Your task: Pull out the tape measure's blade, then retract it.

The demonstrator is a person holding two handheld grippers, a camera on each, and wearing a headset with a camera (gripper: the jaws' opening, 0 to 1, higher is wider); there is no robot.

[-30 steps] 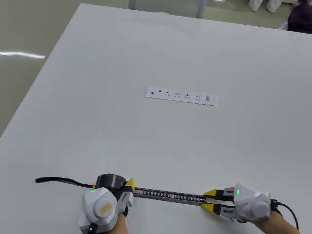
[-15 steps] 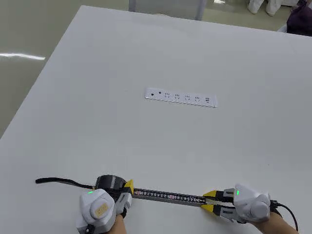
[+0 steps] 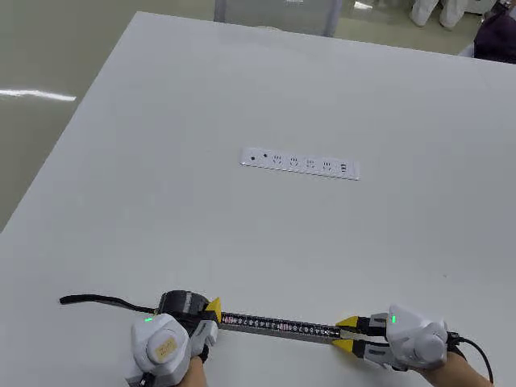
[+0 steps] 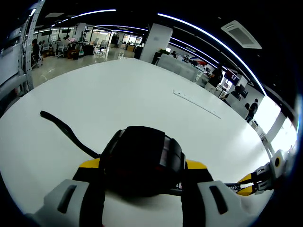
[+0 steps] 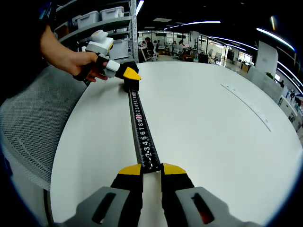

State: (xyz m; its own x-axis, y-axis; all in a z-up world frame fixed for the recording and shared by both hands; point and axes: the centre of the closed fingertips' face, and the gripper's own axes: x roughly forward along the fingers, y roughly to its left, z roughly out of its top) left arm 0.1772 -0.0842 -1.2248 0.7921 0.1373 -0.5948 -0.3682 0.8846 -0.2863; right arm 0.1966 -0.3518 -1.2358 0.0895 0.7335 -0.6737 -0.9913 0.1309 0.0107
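Barely anything's moved, left tool (image 4: 142, 166) stays clamped on the tape measure (image 4: 142, 149), right tool (image 5: 150, 169) pinching the blade (image 5: 141, 130) tip

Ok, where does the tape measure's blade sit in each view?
Head view: the blade runs along the bottom edge, from the black case to the right gripper.
Left gripper view: low right, a thin strip leading from under the case toward the right gripper.
Right gripper view: centre, rising from the jaws to the case.
Shared landmark: the white power strip, on the table beyond the blade.
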